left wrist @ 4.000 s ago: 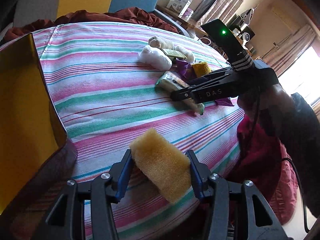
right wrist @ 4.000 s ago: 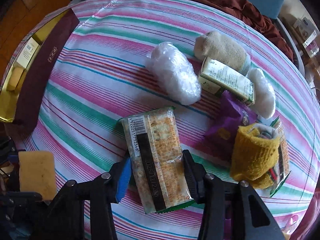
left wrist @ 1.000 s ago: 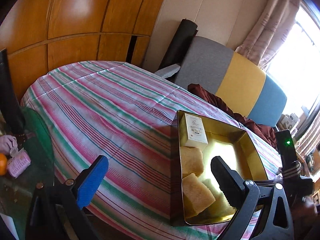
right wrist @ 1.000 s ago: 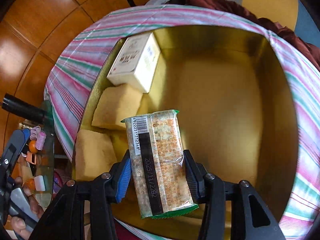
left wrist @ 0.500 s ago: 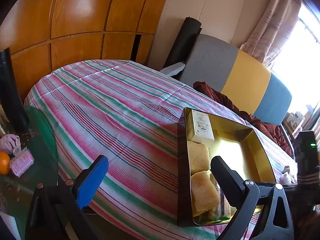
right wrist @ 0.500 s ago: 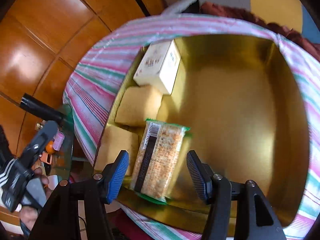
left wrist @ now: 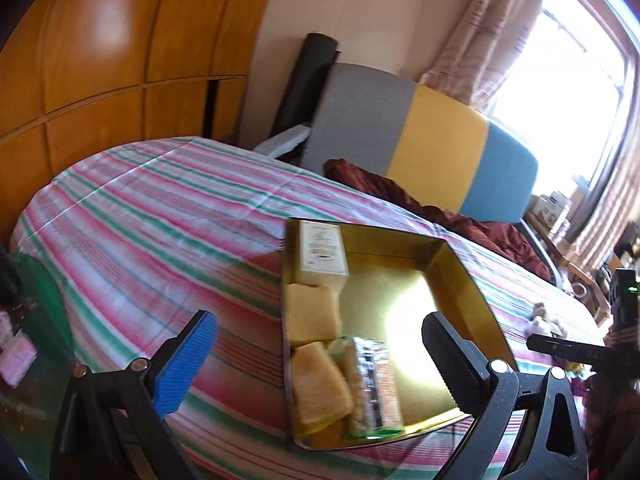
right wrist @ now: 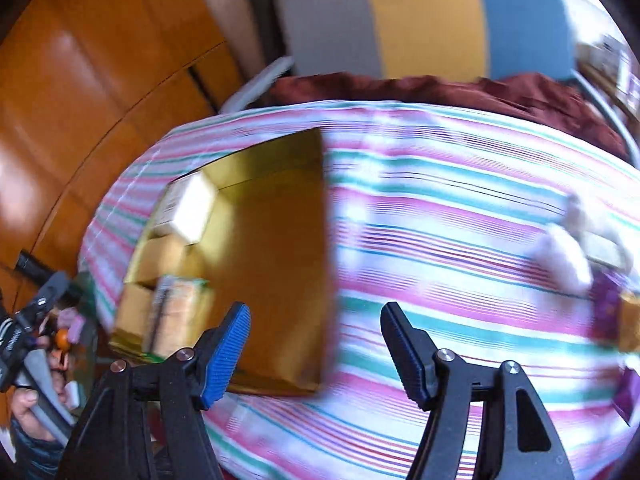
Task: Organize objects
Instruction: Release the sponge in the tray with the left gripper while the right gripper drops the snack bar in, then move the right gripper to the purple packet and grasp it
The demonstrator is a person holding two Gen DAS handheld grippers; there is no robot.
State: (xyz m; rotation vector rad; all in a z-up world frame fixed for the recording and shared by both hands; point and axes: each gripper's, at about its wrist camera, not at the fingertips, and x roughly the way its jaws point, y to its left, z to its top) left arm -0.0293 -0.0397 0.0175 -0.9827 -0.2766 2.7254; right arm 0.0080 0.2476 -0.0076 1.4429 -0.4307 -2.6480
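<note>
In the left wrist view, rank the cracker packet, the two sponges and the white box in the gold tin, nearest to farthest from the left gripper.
From the left gripper:
1. Cracker packet and near sponge, side by side at the gold tin's near end; too close to call.
2. Second sponge, mid-tin, left wall.
3. White box, far left corner.

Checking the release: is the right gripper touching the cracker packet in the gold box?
Apart. In the right wrist view the right gripper has nothing between its opening jaws, while the cracker packet lies off to the left inside the gold box.
</note>
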